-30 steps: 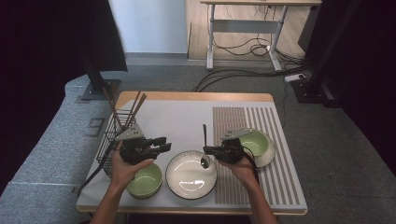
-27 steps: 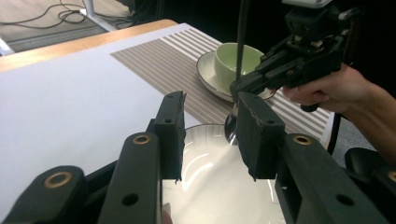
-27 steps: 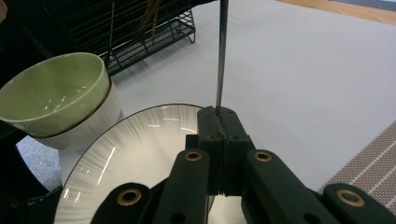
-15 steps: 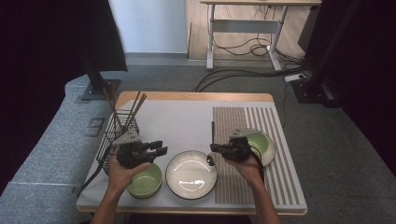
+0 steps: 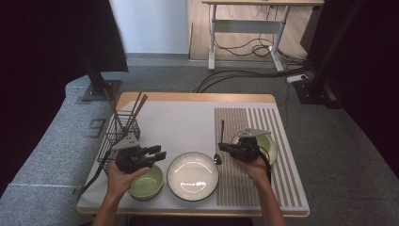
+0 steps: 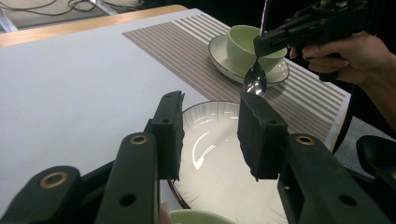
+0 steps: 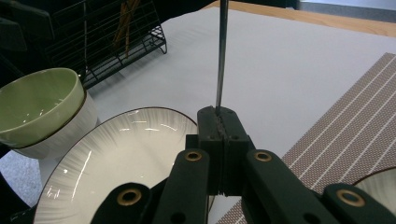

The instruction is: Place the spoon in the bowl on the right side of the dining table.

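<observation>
Right gripper (image 5: 226, 148), just right of frame centre in the high view, is clamping its jaws fully together on the thin handle of a metal spoon (image 6: 256, 80); in the left gripper view the bowl end is hanging in the upper right, above the seam between the white ribbed plate (image 5: 193, 175) and the striped placemat (image 5: 263, 165). Left gripper (image 5: 157, 154), lower left in the high view, is standing about half open with nothing between the pads, poised over the plate's left rim and beside a green bowl (image 5: 147, 181). Risks: the spoon is being pinched along a narrow, slick shaft, so it is likely to pivot or slide in the pads if swung quickly, and the dangling bowl end is liable to strike the plate rim. A second hazard is the green cup on its saucer (image 6: 247, 51), sitting just behind the right hand; a backward drift could nudge it. Hard to make out: the grip point is partly covered by the jaws, so the bite depth is not showing; the spoon's handle tip is running off the top edge of both gripper views; the contents of the wire rack (image 5: 120, 132) at left are reading only as thin dark sticks, probably chopsticks.
</observation>
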Motion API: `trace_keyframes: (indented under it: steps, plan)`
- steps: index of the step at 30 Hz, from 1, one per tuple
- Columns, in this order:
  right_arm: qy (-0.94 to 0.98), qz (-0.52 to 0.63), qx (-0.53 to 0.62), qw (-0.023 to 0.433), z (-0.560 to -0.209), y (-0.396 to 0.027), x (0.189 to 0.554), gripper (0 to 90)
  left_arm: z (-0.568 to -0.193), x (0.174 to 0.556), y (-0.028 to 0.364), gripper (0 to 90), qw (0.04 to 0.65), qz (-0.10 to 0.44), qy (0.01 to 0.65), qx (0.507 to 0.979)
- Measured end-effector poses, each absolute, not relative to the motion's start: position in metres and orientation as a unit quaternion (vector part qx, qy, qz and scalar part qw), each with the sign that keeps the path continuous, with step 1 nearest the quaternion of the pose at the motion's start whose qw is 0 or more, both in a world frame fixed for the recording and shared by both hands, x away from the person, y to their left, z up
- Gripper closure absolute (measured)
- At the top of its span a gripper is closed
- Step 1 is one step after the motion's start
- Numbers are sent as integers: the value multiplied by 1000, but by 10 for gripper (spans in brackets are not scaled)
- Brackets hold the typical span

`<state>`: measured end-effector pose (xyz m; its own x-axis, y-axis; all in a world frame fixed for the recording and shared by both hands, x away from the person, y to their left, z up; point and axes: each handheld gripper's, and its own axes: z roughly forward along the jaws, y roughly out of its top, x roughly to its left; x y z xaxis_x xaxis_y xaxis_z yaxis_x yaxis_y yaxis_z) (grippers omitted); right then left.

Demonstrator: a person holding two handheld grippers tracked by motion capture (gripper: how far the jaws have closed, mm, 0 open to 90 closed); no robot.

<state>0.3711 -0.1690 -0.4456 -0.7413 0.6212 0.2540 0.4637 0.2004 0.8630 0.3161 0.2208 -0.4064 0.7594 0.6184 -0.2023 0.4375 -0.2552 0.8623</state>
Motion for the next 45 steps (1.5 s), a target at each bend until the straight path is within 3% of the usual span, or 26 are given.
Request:
trace_keyframes:
  steps: [45]
  plan:
    - [720, 542, 418, 117, -439, -232, 369, 900, -415, 318, 228, 607, 514, 84, 347, 780]
